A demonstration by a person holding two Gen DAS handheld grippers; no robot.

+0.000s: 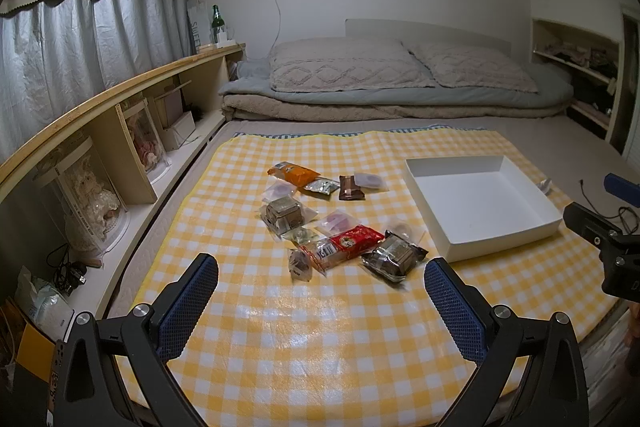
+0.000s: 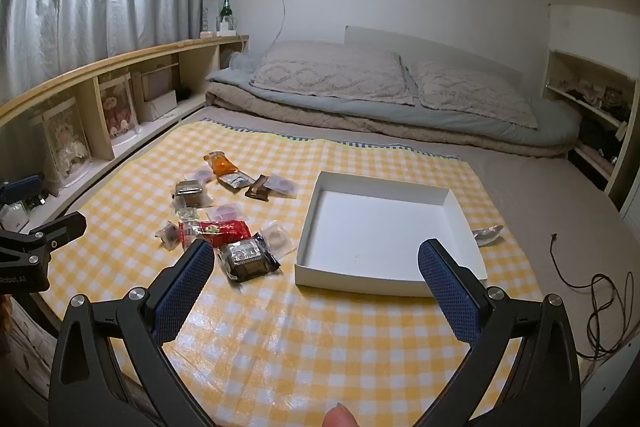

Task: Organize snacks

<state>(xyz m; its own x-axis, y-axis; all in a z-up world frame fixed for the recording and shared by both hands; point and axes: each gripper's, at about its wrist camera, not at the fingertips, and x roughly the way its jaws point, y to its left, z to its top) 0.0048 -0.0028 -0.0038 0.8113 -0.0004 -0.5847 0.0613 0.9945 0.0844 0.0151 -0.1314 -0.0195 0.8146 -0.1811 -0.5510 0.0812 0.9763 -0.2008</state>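
Snacks loose on the checked mat, box empty

Both tongs, left [image 1: 320,273] and right [image 2: 316,255], gape wide, holding nothing, above the yellow checked mat [image 1: 320,339]. Snack packets [image 1: 332,215], perhaps a dozen, lie scattered just left of the empty white box [image 1: 484,203].

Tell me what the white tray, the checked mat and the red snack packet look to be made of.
White tray: likely matte paperboard, judging by its thin, crisply folded walls and lack of shine.
Checked mat: probably glossy plastic or coated sheet, given the bright glare patches and shallow creases.
Red snack packet: seems to be printed plastic film with a clear end, crinkled and shiny.
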